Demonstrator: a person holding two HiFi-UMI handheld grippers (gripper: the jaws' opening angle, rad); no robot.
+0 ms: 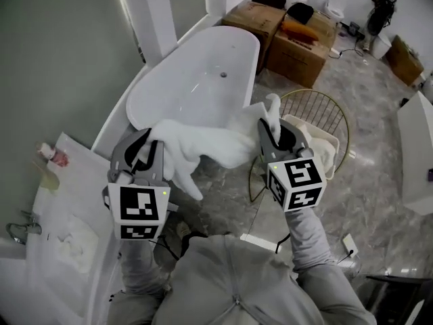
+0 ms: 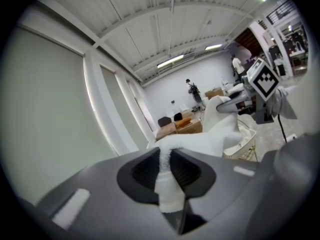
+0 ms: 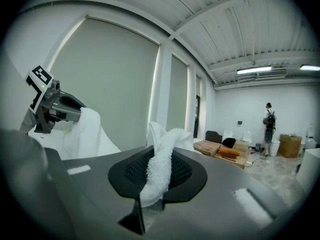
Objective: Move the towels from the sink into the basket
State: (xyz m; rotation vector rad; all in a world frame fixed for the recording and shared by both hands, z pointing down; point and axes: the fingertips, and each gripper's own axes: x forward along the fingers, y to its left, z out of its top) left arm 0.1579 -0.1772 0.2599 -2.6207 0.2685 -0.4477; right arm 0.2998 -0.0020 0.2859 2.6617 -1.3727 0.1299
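L gripper (image 2: 166, 166): jaws clamped on a thin fold of the white towel (image 1: 203, 144), w/ a short tail of cloth sticking out behind the pads toward the camera. R gripper (image 3: 159, 171): jaws fully together on another bunched edge of the same towel, terry pile pinched between the ribbed pads and a tuft standing up above them. From the head view we see the towel strung between the two grippers, off any surface, sagging a bit in the middle, w/ one corner hanging down near the L side and another corner poking up by the R jaws. We hold both grippers roughly level, marker cubes facing up, grey sleeves (image 1: 308, 239) behind them. Under the towel is the marble-look floor (image 1: 223, 195). Just beyond the R gripper stands the gold wire basket (image 1: 325, 107), w/ white cloth (image 1: 318, 144) already inside; the towel's R end is near its rim but not in it. Behind the towel lies a white bathtub (image 1: 203, 80), and past that some cardboard boxes (image 1: 298, 46). At the lower L we make out a white table (image 1: 74, 249) w/ a faucet (image 1: 17, 232) and a small pink-topped bottle (image 1: 54, 156). A person w/ a backpack (image 3: 270, 119) stands far off by the back wall.
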